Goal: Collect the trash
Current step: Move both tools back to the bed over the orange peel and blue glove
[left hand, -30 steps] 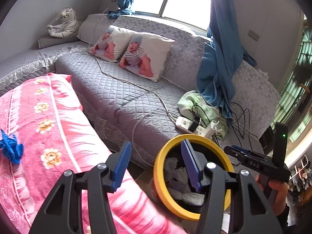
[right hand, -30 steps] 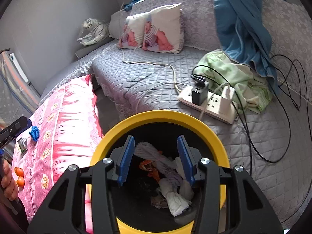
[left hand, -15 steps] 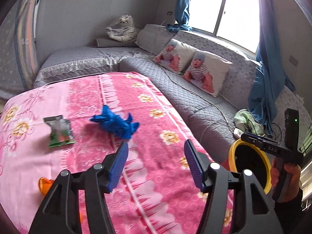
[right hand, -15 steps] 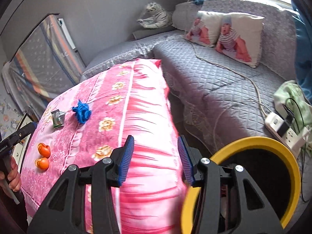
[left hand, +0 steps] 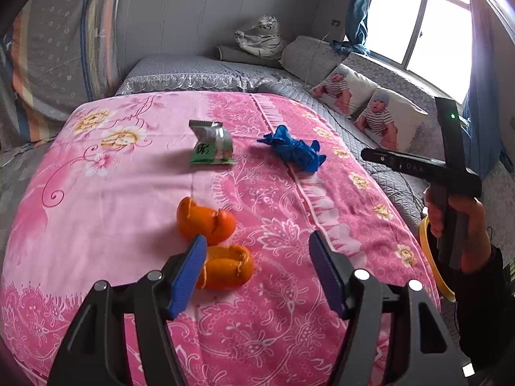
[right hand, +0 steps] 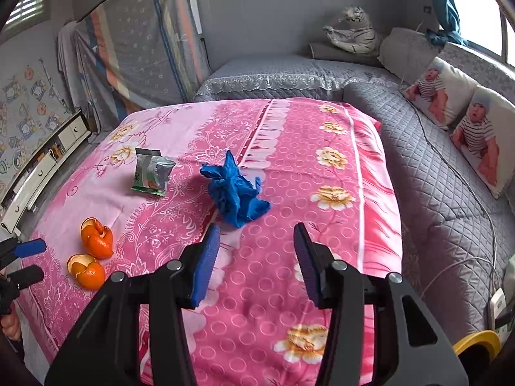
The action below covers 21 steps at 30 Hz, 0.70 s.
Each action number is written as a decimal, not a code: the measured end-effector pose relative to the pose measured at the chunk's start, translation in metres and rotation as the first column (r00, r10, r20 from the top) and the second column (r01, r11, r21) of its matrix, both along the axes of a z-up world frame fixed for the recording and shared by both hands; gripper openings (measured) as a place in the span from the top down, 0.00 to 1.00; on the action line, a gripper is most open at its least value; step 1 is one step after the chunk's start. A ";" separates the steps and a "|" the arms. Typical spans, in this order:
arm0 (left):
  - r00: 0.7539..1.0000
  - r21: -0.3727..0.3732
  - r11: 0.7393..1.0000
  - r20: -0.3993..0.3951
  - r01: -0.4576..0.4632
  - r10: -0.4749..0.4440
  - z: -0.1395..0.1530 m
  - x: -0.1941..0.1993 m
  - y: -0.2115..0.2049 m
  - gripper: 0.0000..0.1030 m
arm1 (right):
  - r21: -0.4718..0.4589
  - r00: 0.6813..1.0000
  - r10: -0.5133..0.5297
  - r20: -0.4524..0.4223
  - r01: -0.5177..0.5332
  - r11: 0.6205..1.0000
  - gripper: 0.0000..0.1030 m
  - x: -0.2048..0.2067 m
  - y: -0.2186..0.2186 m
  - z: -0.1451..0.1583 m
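On the pink flowered cloth (right hand: 322, 193) lie two orange peels (left hand: 206, 223) (left hand: 225, 267), a green and silver snack wrapper (left hand: 210, 148) and a crumpled blue glove-like wad (right hand: 236, 193). My left gripper (left hand: 257, 244) hovers just short of the peels. Its jaws are opening and nothing is between them; the near peel shows beside the left finger. My right gripper (right hand: 256, 234) hangs open and empty a little short of the blue wad. The yellow-rimmed black bin (right hand: 476, 344) stands on the floor at the table's right side, mostly hidden.
A grey quilted sofa (right hand: 434, 177) wraps the far and right sides, with baby-print cushions (right hand: 476, 135), a toy tiger (right hand: 354, 35) and a white cable running to a power strip (right hand: 500, 302). A low white cabinet (right hand: 42, 167) stands at the left.
Both grippers swung away from the yellow bin to over the pink cloth. The peels, wrapper and blue wad now lie in front of them. The left jaws spread wider.
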<state>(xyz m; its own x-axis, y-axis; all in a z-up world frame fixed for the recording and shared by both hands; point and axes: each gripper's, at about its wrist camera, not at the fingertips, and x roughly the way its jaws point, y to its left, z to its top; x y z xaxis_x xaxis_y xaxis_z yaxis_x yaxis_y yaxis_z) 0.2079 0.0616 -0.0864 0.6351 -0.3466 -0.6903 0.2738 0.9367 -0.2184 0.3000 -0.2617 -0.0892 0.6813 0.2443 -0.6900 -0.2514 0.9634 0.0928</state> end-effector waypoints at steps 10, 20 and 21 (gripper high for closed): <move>0.992 -0.007 0.998 -0.117 -0.057 0.056 -0.044 0.005 0.022 0.39 | -0.147 0.997 0.048 -0.054 -0.056 0.988 0.55 0.059 0.057 -0.031; 0.987 0.023 0.999 -0.157 -0.040 0.043 -0.059 0.020 0.015 0.39 | -0.182 0.994 0.033 -0.106 -0.052 0.982 0.55 0.095 0.068 -0.057; 0.986 0.024 0.999 -0.160 -0.041 0.044 -0.061 0.022 0.015 0.39 | -0.184 0.993 0.034 -0.109 -0.054 0.982 0.55 0.097 0.069 -0.058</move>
<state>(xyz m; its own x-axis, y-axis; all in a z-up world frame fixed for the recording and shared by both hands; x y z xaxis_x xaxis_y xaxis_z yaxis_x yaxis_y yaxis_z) 0.2294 0.0770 -0.1470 0.5292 -0.3063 -0.7913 0.1969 0.9514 -0.2367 0.3968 -0.1930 -0.1476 0.5942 0.1330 -0.7932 -0.2922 0.9545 -0.0588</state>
